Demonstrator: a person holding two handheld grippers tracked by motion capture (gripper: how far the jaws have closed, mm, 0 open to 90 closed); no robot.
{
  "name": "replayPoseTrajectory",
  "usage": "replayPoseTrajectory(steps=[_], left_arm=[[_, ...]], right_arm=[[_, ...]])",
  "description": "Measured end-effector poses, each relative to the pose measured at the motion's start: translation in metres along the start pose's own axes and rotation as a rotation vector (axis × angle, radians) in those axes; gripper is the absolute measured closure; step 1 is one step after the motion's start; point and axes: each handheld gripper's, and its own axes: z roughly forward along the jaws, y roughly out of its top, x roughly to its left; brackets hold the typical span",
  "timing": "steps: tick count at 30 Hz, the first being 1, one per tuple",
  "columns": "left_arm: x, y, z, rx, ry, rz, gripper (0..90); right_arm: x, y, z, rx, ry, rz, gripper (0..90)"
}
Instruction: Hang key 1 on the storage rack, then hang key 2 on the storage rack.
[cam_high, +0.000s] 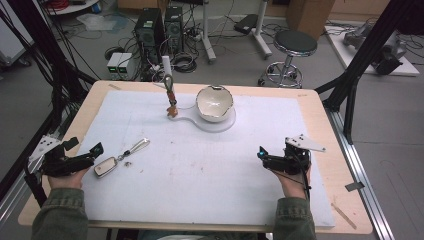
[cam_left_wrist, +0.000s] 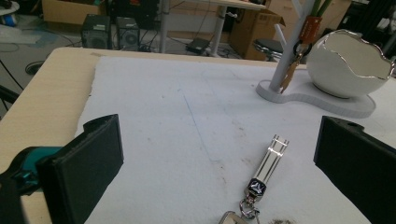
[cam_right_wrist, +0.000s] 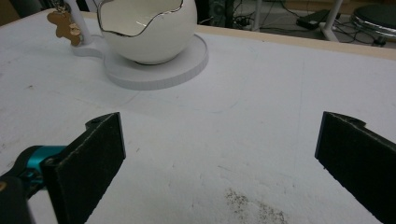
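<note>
My left gripper (cam_left_wrist: 215, 168): jaws wide, holding nothing; key fob (cam_left_wrist: 264, 170) between them, emblem unreadable.
My right gripper (cam_right_wrist: 219, 163): jaws wide, holding nothing; bowl (cam_right_wrist: 147, 30) ahead.

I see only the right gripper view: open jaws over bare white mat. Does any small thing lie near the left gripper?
Observer: Yes, a key fob lies on the mat just in front of the left gripper.
Operator: Is that gripper open?
Observer: Open. In the left gripper view the fob's metal strap lies between its jaws, untouched.
Operator: Is my gripper near it?
Observer: No. The right gripper is at the opposite side of the mat.
</note>
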Motion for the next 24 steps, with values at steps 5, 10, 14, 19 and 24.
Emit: replayPoseTrajectory(steps=[5,10,14,19,24], left_arm=[[0.0,0.0,0.0,0.001,-0.001,0.001,1.7],[0.0,0.0,0.0,0.009,-0.003,0.003,1.7],[0.0,0.0,0.001,0.008,-0.004,0.002,1.7],[-0.001,0.001,0.004,0.022,-0.004,0.023,1.7],[-0.004,0.002,0.007,0.038,-0.012,0.043,1.7]], right_arm=[[-0.001,-0.005,-0.004,-0.011,-0.01,0.005,0.5],[-0.001,-0.011,-0.007,-0.022,-0.017,0.011,0.5],[-0.001,-0.017,-0.012,-0.044,-0.037,0.024,0.5],[0.001,-0.019,-0.018,-0.087,-0.05,0.017,0.5],[0.002,-0.021,-0.02,-0.089,-0.053,0.011,0.5]])
